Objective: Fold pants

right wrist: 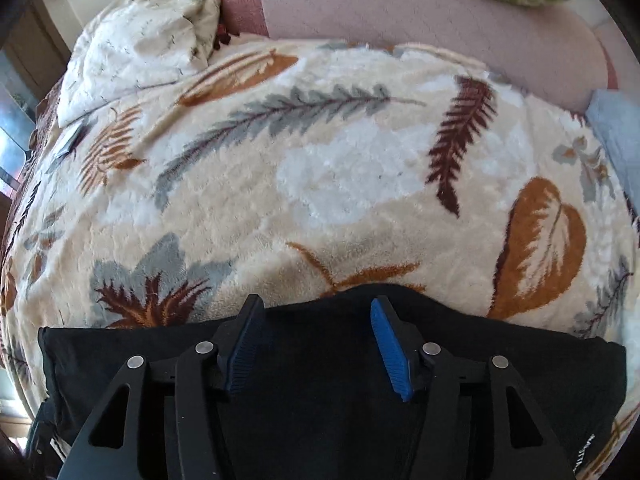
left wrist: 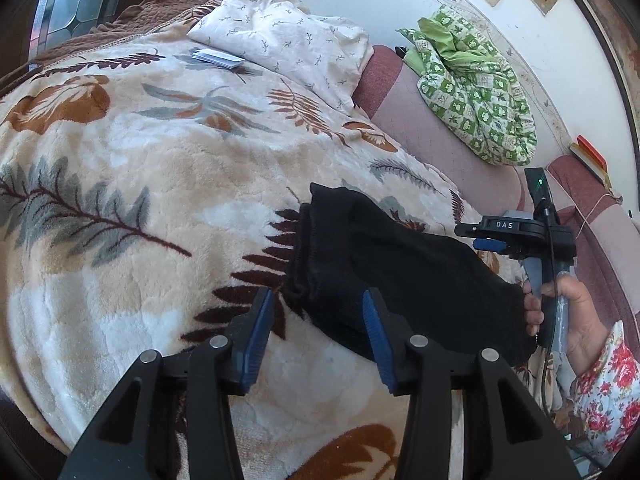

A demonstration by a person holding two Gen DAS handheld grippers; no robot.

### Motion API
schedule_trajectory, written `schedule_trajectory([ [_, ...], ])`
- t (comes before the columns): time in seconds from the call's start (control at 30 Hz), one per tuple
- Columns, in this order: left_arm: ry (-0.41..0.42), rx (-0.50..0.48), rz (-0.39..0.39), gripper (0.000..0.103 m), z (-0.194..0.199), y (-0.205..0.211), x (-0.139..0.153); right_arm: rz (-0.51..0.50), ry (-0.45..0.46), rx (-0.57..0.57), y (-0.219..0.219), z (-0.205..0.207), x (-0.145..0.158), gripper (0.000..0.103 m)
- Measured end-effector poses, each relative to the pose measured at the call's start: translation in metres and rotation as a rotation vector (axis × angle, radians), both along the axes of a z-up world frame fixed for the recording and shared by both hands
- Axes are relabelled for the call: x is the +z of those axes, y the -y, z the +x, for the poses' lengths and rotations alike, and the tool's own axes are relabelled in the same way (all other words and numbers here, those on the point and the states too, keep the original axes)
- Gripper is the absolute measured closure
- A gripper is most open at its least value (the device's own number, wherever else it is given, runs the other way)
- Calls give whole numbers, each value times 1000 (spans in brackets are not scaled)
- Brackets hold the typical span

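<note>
Folded black pants [left wrist: 404, 280] lie near on the leaf-patterned blanket [left wrist: 160, 152]. Left gripper [left wrist: 318, 300] and right gripper [right wrist: 316, 308] hover released above them. Far: floral pillow [left wrist: 288, 36], green quilt [left wrist: 476, 88].

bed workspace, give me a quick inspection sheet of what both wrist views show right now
surface: plush leaf-print blanket spread over the bed, pants lying on it
job's things: black pants folded into a compact bundle near the blanket's near edge
clutter: small white packet by a floral pillow; green patterned bedding bunched on the pink sofa
grippers: left gripper open, fingers straddling the bundle's edge without pinching; right gripper open above the pants, held in a hand
cables: black cable running down the right gripper's handle
surroundings: white wall with framed pieces, window at left
</note>
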State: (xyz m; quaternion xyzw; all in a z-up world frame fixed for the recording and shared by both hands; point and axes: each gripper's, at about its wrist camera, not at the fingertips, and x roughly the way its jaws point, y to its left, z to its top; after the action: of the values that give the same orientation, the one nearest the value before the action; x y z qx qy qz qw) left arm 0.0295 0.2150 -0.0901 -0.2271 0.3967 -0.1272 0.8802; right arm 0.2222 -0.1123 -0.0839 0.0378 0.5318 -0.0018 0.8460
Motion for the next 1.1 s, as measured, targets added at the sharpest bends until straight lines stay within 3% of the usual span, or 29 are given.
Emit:
schedule_trajectory([
  [0.13, 46, -56, 62, 55, 6, 20, 25, -32, 80, 37, -3, -58, 20, 32],
  [0.23, 68, -127, 107, 45, 21, 43, 32, -100, 101, 54, 1, -102, 13, 32],
  [0.4, -28, -162, 201, 44, 51, 66, -2, -93, 90, 21, 14, -161, -17, 32],
  [0.5, -29, -149, 240, 44, 52, 64, -10, -59, 119, -11, 28, -187, -29, 30],
  [0.57, -43, -150, 254, 44, 54, 65, -8, -43, 141, -19, 37, -196, -29, 22],
  [0.67, -59, -144, 291, 44, 54, 68, -4, 0, 158, -41, 55, -199, -27, 20],
  [0.77, -67, -130, 296, 44, 51, 70, 3, 7, 212, -122, 82, -199, -17, 20],
  [0.9, -69, -97, 278, 44, 45, 66, 15, 57, 203, -272, 137, -197, -27, 20],
  [1.0, -63, -47, 255, 44, 37, 55, 26, 198, 293, -329, 168, -211, -28, 23],
  [1.1, -73, 25, 212, 44, 28, 36, 31, 101, 328, -381, 166, -213, -20, 21],
])
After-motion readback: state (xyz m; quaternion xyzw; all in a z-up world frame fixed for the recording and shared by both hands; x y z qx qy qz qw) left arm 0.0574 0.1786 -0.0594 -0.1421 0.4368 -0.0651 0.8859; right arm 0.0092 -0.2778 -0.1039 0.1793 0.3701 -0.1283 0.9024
